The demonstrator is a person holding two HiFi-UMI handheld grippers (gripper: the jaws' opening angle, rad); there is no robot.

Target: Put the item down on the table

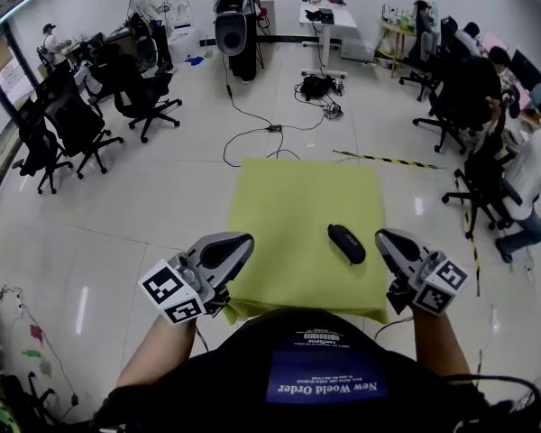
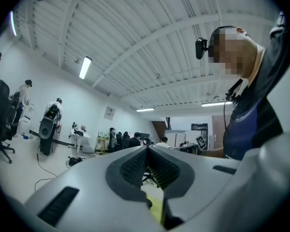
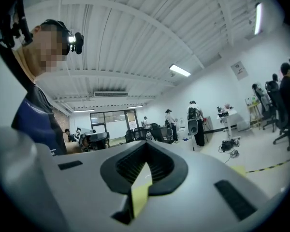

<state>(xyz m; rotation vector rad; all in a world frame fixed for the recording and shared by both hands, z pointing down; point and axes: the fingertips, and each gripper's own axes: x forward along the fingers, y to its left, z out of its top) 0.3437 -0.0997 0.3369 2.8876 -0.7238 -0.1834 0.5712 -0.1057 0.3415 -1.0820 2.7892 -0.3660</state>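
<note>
Floor: a glossy white floor (image 1: 162, 206) fills the room, with black cables (image 1: 252, 132) trailing across it beyond the table's far edge and a strip of yellow-and-black tape (image 1: 388, 160) to the far right of the table.
Table: a square table under a yellow-green cloth (image 1: 288, 197) stands in the middle, directly ahead of the person.
Chairs: black wheeled office chairs (image 1: 144, 97) stand at the far left; more are at the far right, where people sit.
Left gripper: the grey two-jaw left gripper (image 1: 242, 242) (image 2: 147, 149) hangs over the near left corner of the table. Its ribbed black pads meet at the tips and nothing sits between them.
Right gripper: the grey two-jaw right gripper (image 1: 384, 238) (image 3: 146, 144) hangs just off the table's near right edge. Its jaws are pressed together and empty; only a sliver of the yellow-green cloth shows through the gap below the pads.
Item: a small black oblong case (image 1: 346, 244) lies flat on the cloth near the table's near right side. It is just left of the right gripper's tip, apart from it and touched by neither gripper.
</note>
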